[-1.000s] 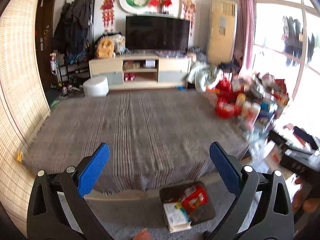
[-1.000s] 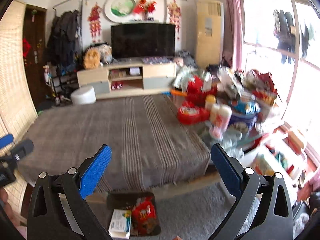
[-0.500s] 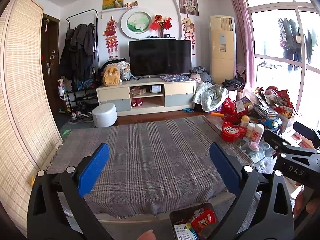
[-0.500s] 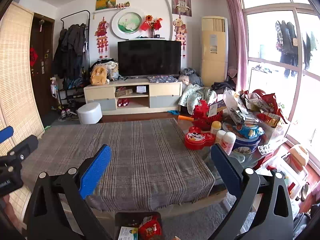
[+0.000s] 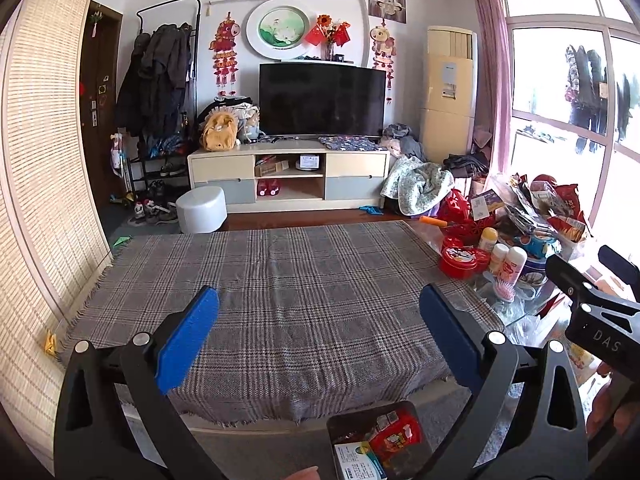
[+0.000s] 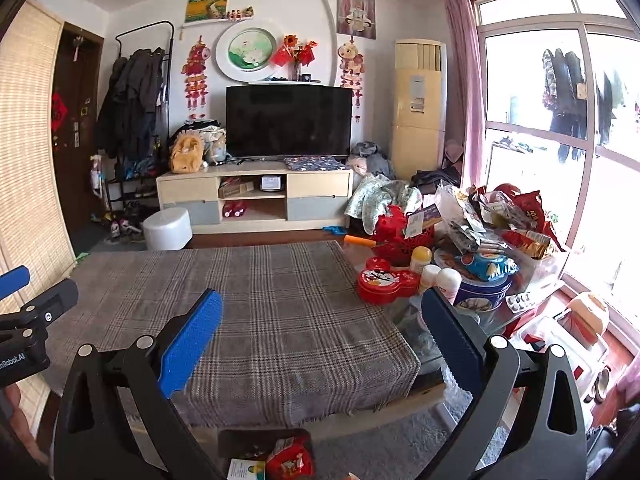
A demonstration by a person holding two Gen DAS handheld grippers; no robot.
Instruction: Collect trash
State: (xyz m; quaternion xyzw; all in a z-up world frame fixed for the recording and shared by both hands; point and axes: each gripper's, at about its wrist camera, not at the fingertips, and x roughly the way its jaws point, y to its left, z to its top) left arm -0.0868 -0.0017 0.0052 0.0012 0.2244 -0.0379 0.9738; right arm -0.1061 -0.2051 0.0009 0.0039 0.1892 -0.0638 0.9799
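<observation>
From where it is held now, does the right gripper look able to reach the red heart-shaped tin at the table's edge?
Probably yes. The right gripper is open and empty, the red tin sits just ahead of it, and nothing blocks the path over the plaid cloth.

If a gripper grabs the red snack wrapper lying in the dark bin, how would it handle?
The red snack wrapper looks crumpled and thin, so probably floppy and light. Its glossy film may slip between pads. It lies loose atop a white carton, so it should lift freely.

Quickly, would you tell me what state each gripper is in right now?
Left gripper: open, holding nothing.
Right gripper: open, holding nothing.
</observation>
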